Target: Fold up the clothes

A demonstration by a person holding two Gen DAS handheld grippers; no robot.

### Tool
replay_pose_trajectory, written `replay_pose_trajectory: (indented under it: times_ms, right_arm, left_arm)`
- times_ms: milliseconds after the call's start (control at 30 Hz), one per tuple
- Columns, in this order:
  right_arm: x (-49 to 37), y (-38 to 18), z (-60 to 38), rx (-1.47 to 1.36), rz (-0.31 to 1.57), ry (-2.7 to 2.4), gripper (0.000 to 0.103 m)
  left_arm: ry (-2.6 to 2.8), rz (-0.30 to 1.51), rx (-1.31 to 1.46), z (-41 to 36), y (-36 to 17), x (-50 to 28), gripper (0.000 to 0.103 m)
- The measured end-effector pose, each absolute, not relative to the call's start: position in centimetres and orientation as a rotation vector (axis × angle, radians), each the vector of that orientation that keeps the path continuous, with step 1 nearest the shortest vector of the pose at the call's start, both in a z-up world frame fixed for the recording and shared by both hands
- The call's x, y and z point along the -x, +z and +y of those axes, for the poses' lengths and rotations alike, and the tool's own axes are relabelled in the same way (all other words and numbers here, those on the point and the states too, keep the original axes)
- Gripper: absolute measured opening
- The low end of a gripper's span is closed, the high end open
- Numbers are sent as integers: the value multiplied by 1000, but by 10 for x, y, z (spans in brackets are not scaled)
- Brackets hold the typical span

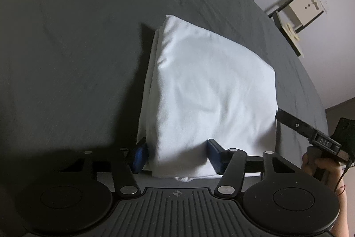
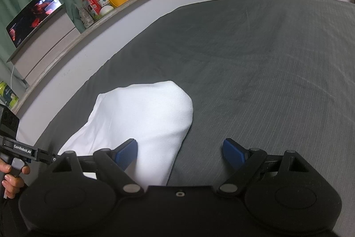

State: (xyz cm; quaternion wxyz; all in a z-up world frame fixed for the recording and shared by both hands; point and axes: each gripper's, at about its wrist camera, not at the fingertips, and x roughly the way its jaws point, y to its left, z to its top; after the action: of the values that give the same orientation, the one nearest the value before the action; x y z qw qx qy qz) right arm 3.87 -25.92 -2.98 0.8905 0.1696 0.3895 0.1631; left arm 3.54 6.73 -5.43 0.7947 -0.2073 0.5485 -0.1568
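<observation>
Left tongs straddle the folded white garment's near edge for a grip, not yet pinching; right tongs gape wide beside it.

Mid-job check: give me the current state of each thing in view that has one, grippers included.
White garment: folded into a compact stack, lying on the bed.
Left gripper: jaws straddle the garment's near edge; a firm clamp cannot be told.
Right gripper: open, holding nothing, its left pad over the garment's corner.
Grey bedsheet: spread out, lightly creased.
Laptop: lid up, screen lit.
</observation>
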Motion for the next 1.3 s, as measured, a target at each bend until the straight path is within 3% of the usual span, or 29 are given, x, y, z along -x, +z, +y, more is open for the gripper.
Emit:
replay_pose_trajectory:
  times_ms: [600, 933, 1000, 1067, 1300]
  right_arm:
    - [-43, -27, -270, -386, 778, 315, 84]
    - [-74, -54, -307, -663, 751, 303, 89]
    - [-80, -58, -309, -720, 751, 369, 87]
    - [-87, -64, -306, -752, 778, 441, 77]
    - [-103, -70, -290, -693, 800, 557, 69]
  left_arm:
    - [-331, 1176, 446, 65, -56, -34, 38]
    - [-315, 1172, 428, 60, -58, -35, 31]
    - [-317, 1169, 424, 59, -58, -35, 30]
    - [-319, 1165, 420, 59, -58, -35, 29]
    - [-311, 1156, 394, 55, -57, -33, 29]
